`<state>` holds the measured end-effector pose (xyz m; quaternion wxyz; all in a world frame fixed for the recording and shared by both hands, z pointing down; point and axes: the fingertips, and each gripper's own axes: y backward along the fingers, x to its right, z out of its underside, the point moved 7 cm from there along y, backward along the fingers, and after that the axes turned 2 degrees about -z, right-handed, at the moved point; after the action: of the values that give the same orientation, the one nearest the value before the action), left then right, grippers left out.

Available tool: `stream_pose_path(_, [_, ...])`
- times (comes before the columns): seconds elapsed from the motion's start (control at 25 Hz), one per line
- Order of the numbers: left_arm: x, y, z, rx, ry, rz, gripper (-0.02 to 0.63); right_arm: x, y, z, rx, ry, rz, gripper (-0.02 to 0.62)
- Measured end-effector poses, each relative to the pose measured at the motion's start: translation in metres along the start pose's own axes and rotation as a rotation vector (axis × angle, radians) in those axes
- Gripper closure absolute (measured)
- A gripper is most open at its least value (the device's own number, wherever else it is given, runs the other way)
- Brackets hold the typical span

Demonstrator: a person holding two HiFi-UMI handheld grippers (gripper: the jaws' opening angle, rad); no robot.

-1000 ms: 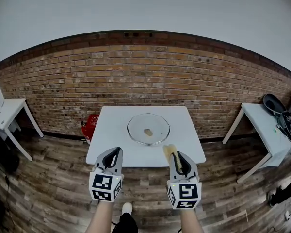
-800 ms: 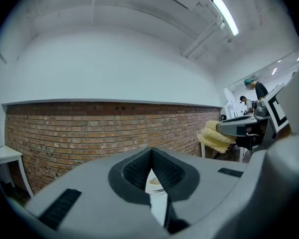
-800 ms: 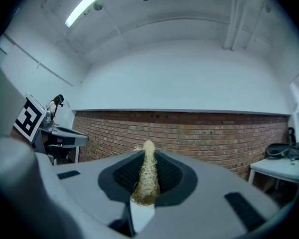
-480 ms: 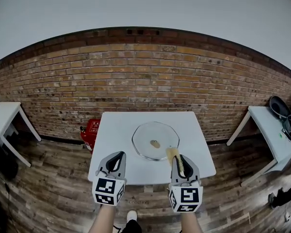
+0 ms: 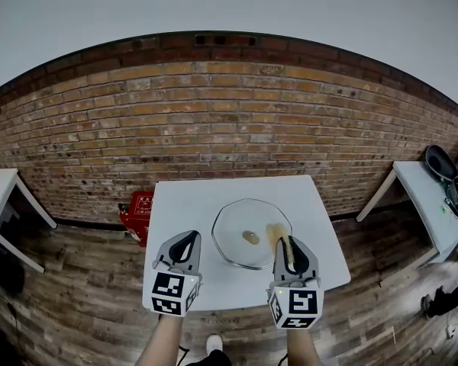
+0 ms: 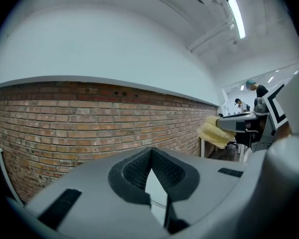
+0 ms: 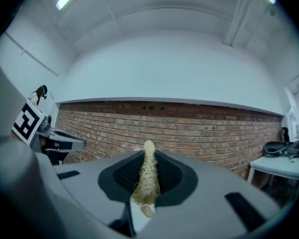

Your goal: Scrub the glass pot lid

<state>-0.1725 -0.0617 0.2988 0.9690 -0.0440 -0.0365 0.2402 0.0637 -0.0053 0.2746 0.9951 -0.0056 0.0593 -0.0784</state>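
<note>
Centrally, a round glass pot lid (image 5: 240, 244) lies flat on a white table (image 5: 185, 203), right of its middle and toward the near edge. The right gripper (image 5: 288, 244) is the nearer one, at the lid's right rim. Its jaws are clamped on a yellow scouring pad (image 5: 275, 235) that shows over the glass. The left gripper (image 5: 185, 242), closed and empty, hovers beside the lid's left rim.

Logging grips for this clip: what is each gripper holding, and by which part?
Right gripper: yellow fibrous scrub pad, pinched by its rear part, front end sticking out past the tips. Left gripper: shut, empty.
</note>
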Motion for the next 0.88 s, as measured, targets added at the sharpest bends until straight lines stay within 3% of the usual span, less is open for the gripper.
stream_pose_path(0.48, [-0.027, -0.045, -0.007, -0.001, 0.005, 0.051, 0.595, 0.004, -0.039, -0.010, -0.012, 0.015, 0.057, 0.537])
stream_pose_path(0.88, [-0.016, -0.065, -0.017, 0.004, -0.006, 0.024, 0.595, 0.030, -0.055, -0.011, 0.007, 0.009, 0.027, 0.537])
